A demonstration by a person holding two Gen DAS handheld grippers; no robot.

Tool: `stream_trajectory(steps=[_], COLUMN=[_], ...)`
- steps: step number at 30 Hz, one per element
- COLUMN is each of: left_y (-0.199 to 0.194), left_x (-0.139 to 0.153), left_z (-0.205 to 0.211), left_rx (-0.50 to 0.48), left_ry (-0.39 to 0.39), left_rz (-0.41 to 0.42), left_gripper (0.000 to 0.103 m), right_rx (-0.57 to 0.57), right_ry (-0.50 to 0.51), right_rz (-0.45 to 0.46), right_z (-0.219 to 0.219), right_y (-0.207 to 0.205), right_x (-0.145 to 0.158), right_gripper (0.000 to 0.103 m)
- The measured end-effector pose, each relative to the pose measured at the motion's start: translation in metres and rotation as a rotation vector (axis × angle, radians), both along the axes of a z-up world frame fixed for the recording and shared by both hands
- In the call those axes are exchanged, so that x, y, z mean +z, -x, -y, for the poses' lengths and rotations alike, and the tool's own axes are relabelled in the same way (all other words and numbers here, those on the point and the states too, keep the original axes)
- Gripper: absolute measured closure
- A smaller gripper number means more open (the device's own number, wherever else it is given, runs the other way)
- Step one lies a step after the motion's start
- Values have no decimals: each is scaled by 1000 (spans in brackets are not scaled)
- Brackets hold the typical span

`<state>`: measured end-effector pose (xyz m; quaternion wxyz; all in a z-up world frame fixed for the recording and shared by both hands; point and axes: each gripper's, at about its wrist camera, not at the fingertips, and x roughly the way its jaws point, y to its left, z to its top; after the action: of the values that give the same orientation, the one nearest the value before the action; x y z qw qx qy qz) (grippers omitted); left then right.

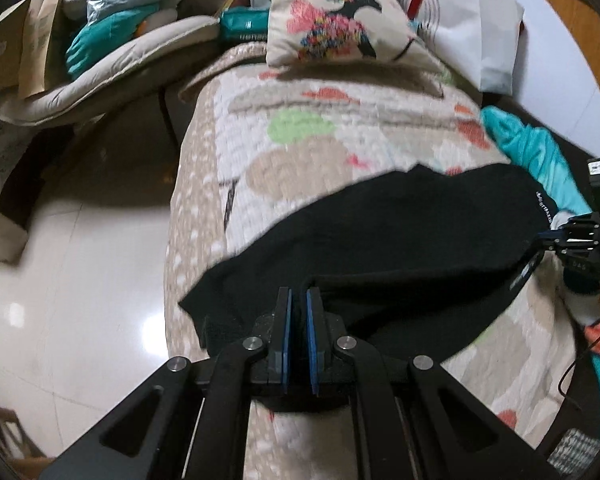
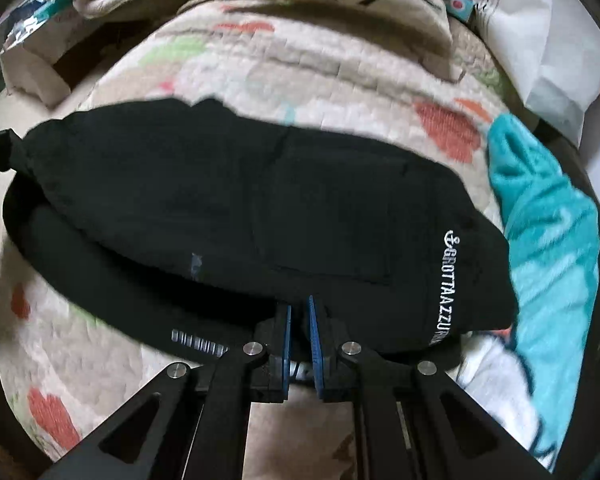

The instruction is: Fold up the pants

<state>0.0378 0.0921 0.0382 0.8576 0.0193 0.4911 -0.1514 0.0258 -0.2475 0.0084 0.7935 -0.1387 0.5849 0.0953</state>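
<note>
Black pants (image 1: 400, 240) lie across a patterned quilt (image 1: 300, 128) on a bed, a top layer folded over a lower one. White lettering runs along their right edge (image 2: 444, 292). My left gripper (image 1: 299, 294) is shut on the near edge of the pants at their left end. My right gripper (image 2: 299, 306) is shut on the near edge of the pants (image 2: 220, 200) at their right end. The right gripper also shows in the left wrist view (image 1: 548, 238) at the pants' right edge. The quilt (image 2: 300, 68) stretches beyond.
A bird-patterned cushion (image 1: 332, 20) and a white pillow (image 1: 480, 32) lie at the head of the bed. A teal cloth (image 2: 548, 216) lies right of the pants. A shiny tiled floor (image 1: 80, 260) and piled clutter (image 1: 80, 20) are to the left.
</note>
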Motion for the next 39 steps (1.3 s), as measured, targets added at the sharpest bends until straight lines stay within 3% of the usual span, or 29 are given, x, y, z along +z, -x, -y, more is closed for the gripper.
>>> stream_trajectory(steps=[8,12,13,16,17,21,25,29,32,34,39], left_y=[27,35,35,33,31,20,-4,-23,-27,-24,-23], left_x=[-43,-34,-28,-9,-3,12,-8,-38,-58,-61,-58], left_z=[15,6,0,-21,-29,-51,-27,2,12,10,0], left_rx=[1,4,14,65,95,211,220,192,190,168,146], left_ry=[-179,-158,-138,-90,-73,-46,-43,-2,-43,-12,54], left_rz=[-142,-164,-168,-163,-156,-123,-157,-174,-131,-65,-60], left_gripper=[93,91,90,87,83,79,78,78,76,70,65], right_rx=[50,46,37,11,2,-63,-139,-172,-218,-259,-318], right_ry=[81,109,114,90,86,64,-30,-244,-204,-170,-193], right_rz=[-85,-146,-141,-126,-111,-24,64,-17,-100,-127,-127], right_z=[-10,-9,-7,-1,1,11,9,1,4,8,18], right_y=[19,22,22,21,21,19,5,-11,-15,-11,-16], right_x=[-24,-37,-35,-27,-22,0,18,4,-25,-37,-36], right_gripper=[93,89,82,43,41,41,40,40,40,39,38])
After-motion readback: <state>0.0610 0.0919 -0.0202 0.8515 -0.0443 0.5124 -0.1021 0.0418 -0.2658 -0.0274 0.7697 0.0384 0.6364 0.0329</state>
